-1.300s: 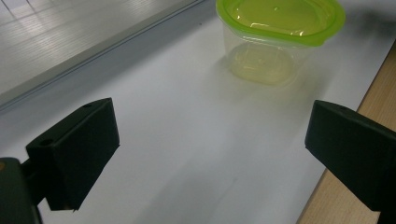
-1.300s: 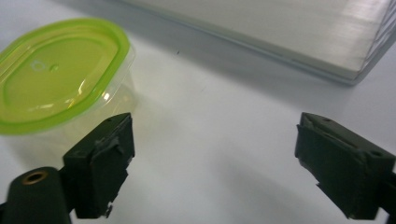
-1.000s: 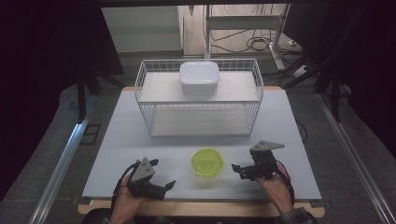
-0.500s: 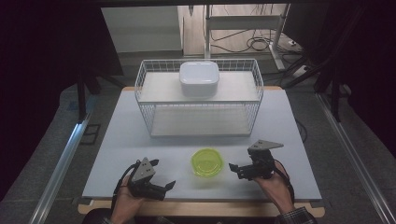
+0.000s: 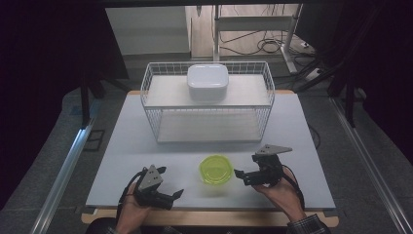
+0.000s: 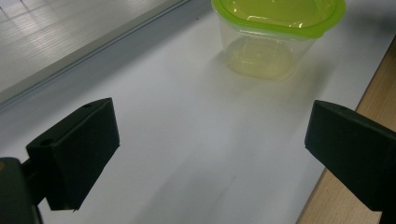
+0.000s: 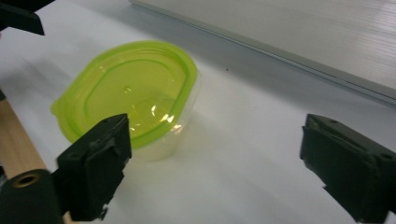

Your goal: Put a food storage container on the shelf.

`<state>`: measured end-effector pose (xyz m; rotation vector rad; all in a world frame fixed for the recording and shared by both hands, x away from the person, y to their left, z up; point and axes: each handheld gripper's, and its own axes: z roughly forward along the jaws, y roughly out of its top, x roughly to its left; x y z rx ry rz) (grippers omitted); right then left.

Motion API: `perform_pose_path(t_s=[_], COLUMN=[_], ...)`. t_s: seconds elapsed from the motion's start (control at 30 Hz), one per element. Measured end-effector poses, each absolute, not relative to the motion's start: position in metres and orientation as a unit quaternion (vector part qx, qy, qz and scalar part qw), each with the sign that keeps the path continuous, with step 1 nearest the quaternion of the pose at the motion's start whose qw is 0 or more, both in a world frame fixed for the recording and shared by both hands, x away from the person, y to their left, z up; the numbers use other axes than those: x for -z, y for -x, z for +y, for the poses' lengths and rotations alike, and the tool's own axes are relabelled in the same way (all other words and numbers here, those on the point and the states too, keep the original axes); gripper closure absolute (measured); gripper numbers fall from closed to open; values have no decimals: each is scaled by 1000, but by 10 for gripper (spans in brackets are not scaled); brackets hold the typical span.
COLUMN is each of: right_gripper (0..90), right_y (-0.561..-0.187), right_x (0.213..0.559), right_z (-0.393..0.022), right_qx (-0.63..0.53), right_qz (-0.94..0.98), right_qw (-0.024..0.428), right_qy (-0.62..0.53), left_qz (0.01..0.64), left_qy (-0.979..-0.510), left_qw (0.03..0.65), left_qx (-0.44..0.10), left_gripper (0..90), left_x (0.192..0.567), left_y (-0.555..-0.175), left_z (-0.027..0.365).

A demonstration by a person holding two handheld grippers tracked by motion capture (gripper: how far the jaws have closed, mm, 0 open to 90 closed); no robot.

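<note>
- The lidded green container (image 5: 215, 169) sits untouched near the middle of the surface's (image 5: 302, 146) near edge, between the two grippers.
- The right gripper (image 5: 242, 175) hovers just beside it, fingers (image 7: 95, 161) spread wide and just narrowed slightly, nothing between them yet.
- The left gripper (image 5: 175, 195) rests near the near edge, fingers (image 6: 77, 149) wide and empty.
- The wire basket (image 5: 151, 112) at the far edge holds a white box (image 5: 208, 81); grasping and moving the container appear still to come.
</note>
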<state>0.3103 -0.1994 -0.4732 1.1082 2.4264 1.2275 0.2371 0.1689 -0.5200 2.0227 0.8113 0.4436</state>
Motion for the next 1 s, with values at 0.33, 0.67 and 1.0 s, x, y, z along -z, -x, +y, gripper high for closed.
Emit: perform_pose_path(t_s=[0.33,0.67,1.0], right_gripper=[284,468,614], right_y=[-319,-338,-358], right_x=[469,479,487], right_z=[-192,-189,-181], right_qx=[-428,-424,-419], right_qz=[820,815,801], right_qw=[68,-14,-83], right_qy=[-373,-395,-418], left_qz=[327,326,324], left_qy=[-816,-818,-820], left_qw=[441,437,433], left_qx=[-182,-183,-186], left_gripper=[26,26,26], left_x=[520,521,521], left_y=[-237,-237,-237], left_z=[169,167,166])
